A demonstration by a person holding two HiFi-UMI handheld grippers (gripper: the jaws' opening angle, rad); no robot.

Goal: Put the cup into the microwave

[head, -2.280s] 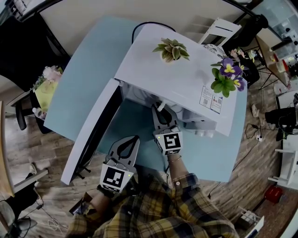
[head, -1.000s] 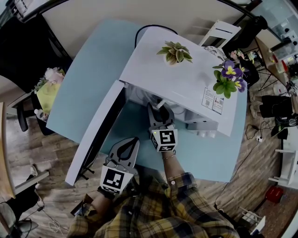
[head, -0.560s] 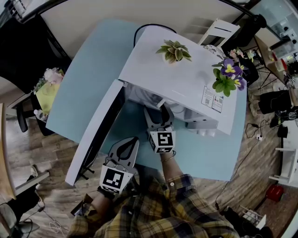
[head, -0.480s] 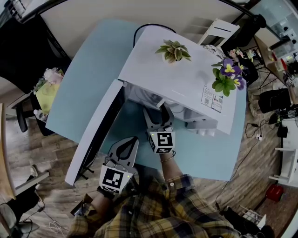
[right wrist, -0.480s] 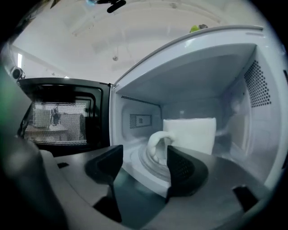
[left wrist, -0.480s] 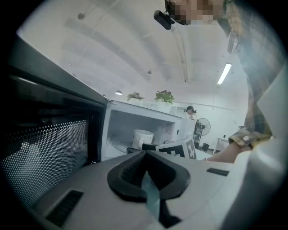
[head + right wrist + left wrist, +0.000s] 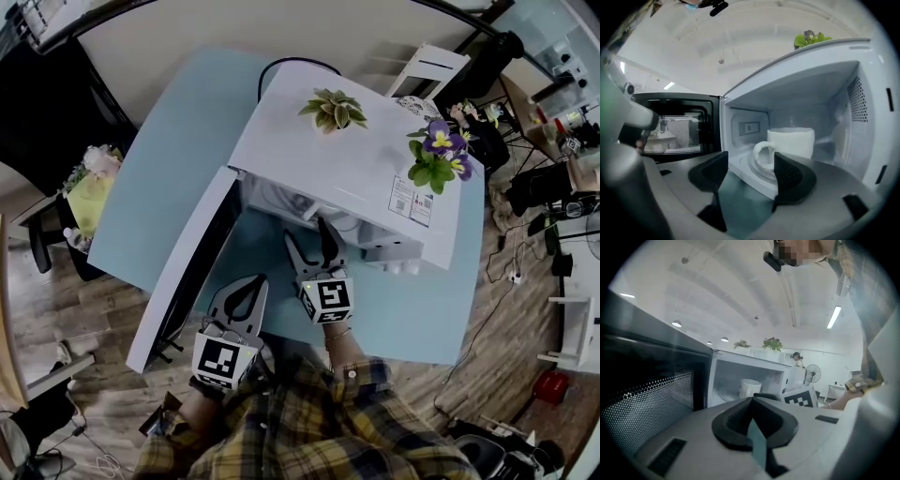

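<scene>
- Right tongs point(image 7: 309, 239) point(image 7: 749, 164): jaws wide apart and just been opening. Pads press on nothing.
- Cup point(image 7: 791, 140), white, stands upright just ahead of the right tongs' tips, inside the microwave point(image 7: 347, 159). It sits on the round glass plate point(image 7: 751, 168), with its handle turned toward the tongs and showing in the gap between the jaws, free of both pads.
- Right tongs' tips sit at the microwave's open mouth and point in, nearly level.
- Left tongs point(image 7: 251, 286) point(image 7: 752, 401): jaws together, nothing between them. They are held low and back, on the left side of the right tongs and nearer the person.
- From the left tongs the cup point(image 7: 750, 387) is well ahead, deep in the oven. The right tongs' marker cube is ahead to the right.
- Microwave door point(image 7: 183, 272) point(image 7: 675, 124) is swung open on the left of both tongs and stands close beside the left tongs.
- Blue table point(image 7: 178, 159) lies under both tongs.
- Two potted plants point(image 7: 328, 108) point(image 7: 436, 155) stand on the microwave top, beyond the right tongs.
</scene>
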